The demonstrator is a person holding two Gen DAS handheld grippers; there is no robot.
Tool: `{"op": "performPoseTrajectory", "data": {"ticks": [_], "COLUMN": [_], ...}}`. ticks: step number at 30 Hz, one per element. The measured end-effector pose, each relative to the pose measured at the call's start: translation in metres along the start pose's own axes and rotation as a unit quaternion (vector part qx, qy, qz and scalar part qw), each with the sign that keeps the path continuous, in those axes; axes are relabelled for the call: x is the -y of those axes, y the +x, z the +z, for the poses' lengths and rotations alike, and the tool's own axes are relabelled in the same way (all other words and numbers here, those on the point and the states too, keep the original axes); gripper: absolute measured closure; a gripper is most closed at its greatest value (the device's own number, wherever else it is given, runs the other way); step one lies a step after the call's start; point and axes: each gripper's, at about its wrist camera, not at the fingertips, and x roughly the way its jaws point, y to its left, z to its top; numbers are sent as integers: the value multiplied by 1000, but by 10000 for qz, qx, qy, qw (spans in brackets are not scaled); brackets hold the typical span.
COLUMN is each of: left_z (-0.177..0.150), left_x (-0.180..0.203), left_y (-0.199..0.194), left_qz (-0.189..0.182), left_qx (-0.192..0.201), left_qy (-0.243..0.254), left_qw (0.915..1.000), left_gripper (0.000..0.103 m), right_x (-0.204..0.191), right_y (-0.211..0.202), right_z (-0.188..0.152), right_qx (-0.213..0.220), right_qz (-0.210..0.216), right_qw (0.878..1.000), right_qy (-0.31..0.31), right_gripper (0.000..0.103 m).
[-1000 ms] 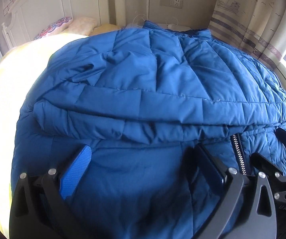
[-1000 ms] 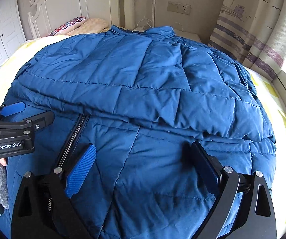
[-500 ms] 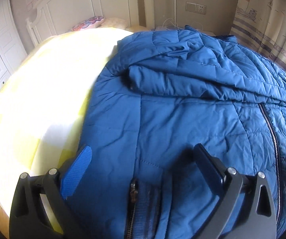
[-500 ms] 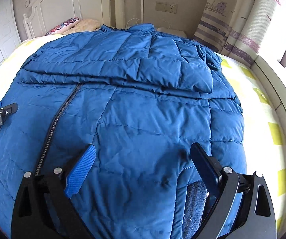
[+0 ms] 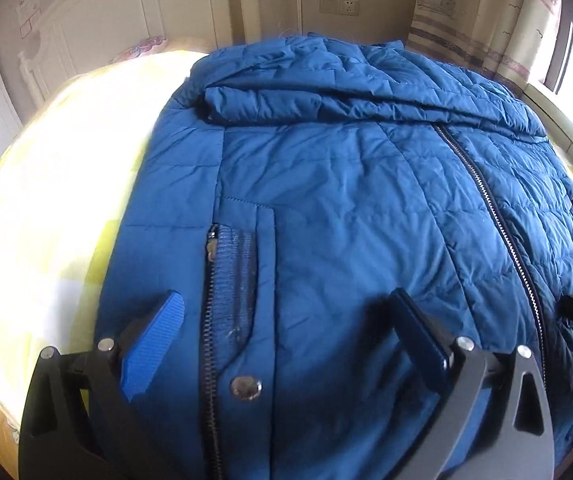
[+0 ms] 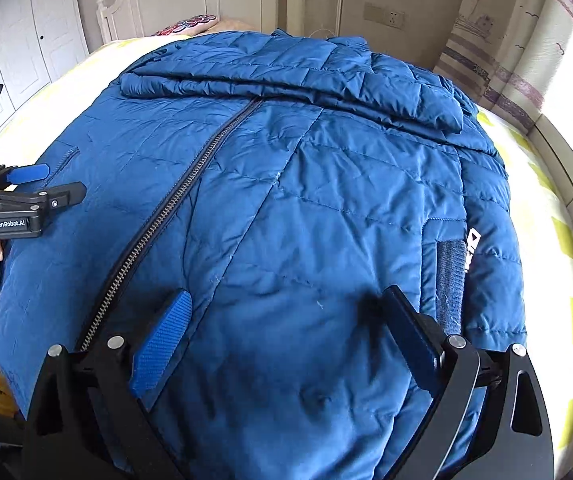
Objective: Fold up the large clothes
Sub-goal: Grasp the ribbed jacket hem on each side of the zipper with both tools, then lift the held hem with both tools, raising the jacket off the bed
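The blue puffer jacket (image 5: pixel 346 208) lay zipped on the bed (image 5: pixel 46 200) (sleeves folded across); left gripper (image 5: pixel 286 336) and right gripper (image 6: pixel 286 332) hovered spread, empty.

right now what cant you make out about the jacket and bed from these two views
- Jacket hem: cut off by the bottom edge in both wrist views, behind the left gripper and right gripper.
- Sleeve ends: folded across the chest, cuffs hidden under folds.
- Bed sheet pattern: washed out by glare in the left wrist view.
- White logo by the right pocket: too small to read.
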Motion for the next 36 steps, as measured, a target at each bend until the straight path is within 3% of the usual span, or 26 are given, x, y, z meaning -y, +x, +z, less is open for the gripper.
{"op": "performPoseTrajectory", "data": {"ticks": [3,5,7,9,10,12,15,17,19,20,24,27,30,32,36], "left_z": [-26,-41,-48,-51,-50,-56,-74,-89,-103,-109,-107,-113,-125,-131,-131], "left_x": [-25,-42,-46,-40,-35,-26,14,41,54,49,33,5,-24,-32,-30], "left_y": [-11,-17,-22,-30,-35,-55,-82,-82,-66,-66,-70,-83,-75,-74,-76], "left_qz": [213,-33,-67,125,63,-464,-654,-408,-99,-226,-400,-523,-166,-294,-188], "left_qx": [120,323,449,467,463,606,903,910,807,1000,864,928,835,947,903], "left_qy": [-108,-230,-245,-211,-261,-343,181,694,970,859,730,278,66,135,161], "left_qw": [9996,9992,9987,9986,9986,9965,9936,9926,9920,9910,9928,9939,9963,9950,9956], "left_gripper": [2,2,2,2,4,4,3,2,2,2,2,2,2,2,2], "right_x": [11,27,31,22,16,-4,-40,-56,-51,-49,-46,-30,-6,-1,-2], "right_y": [-13,-15,-19,-25,-30,-44,-55,-37,-34,-35,-48,-67,-58,-59,-66], "right_z": [-29,-45,-53,-53,-52,-55,-66,-77,-85,-87,-87,-96,-112,-121,-121], "right_qx": [21,67,180,138,161,414,715,459,766,798,616,898,741,916,783], "right_qz": [-360,-157,-180,-436,-457,-113,229,104,251,318,161,0,-168,-109,-222], "right_qw": [9993,9995,9990,9983,9981,9987,9969,9974,9961,9958,9971,9955,9971,9957,9967], "right_qy": [-21,278,377,374,388,262,-234,-540,-347,-301,-427,-318,-58,28,12], "right_gripper": [11,11,11,11,11,11,11,11,10,10,11,11,10,10,10]}}
